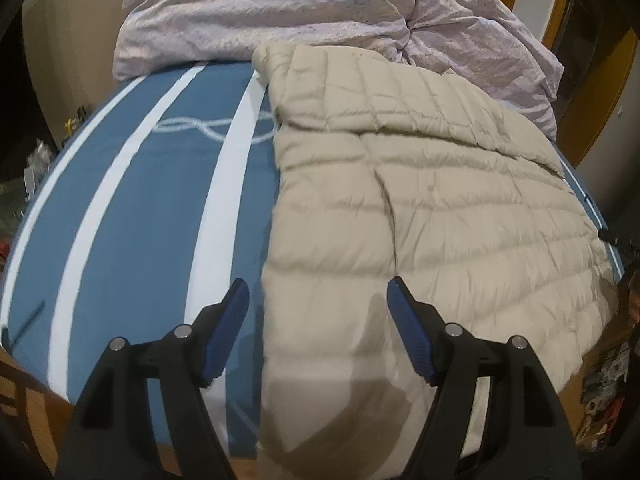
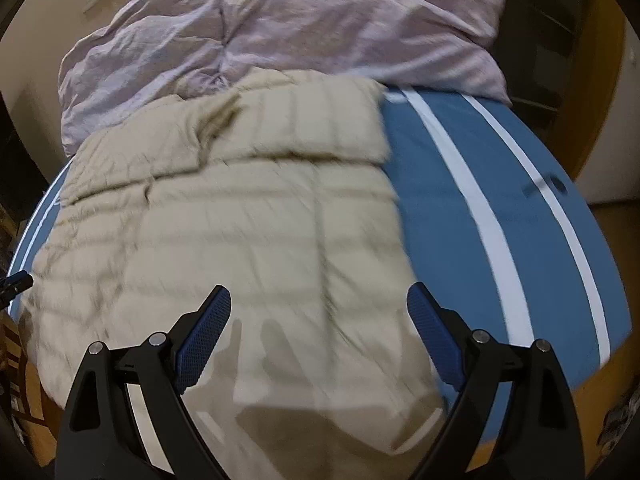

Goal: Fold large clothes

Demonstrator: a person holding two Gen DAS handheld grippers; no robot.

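**Now both grippers hang over the near hem, jaws apart and empty**

Plainly the beige quilted coat [image 1: 420,208] lies flat on the blue white-striped bed cover [image 1: 132,216], with its length running from the near edge of the bed away toward the heap of lilac bedding [image 1: 280,12] at the far end. It looks already doubled over: a straight folded edge shows on its left side in the left wrist view and on its right side in the right wrist view, and a cross fold sits about two thirds of the way up.

The left gripper [image 1: 318,300] is released, its blue pads well apart with nothing between them. It points down at the coat's near left corner, so that the left edge of the coat runs up between the fingers, one finger over bare bed cover and the other over quilting.

The right gripper [image 2: 318,306] is likewise spread wide and holds nothing. It hangs over the near right part of the coat [image 2: 248,216], with the coat's right edge passing just under its right finger.

As I judge it, the next fold turns on this: the near hem lies straight below and ahead of both sets of fingers, each hand near its own corner, and the long axis leads directly away from them. Pinching the two near corners and carrying them toward the far end would halve the length. Neither hand is clearly nearer; the right view is blurred, so contact with the cloth cannot be told.
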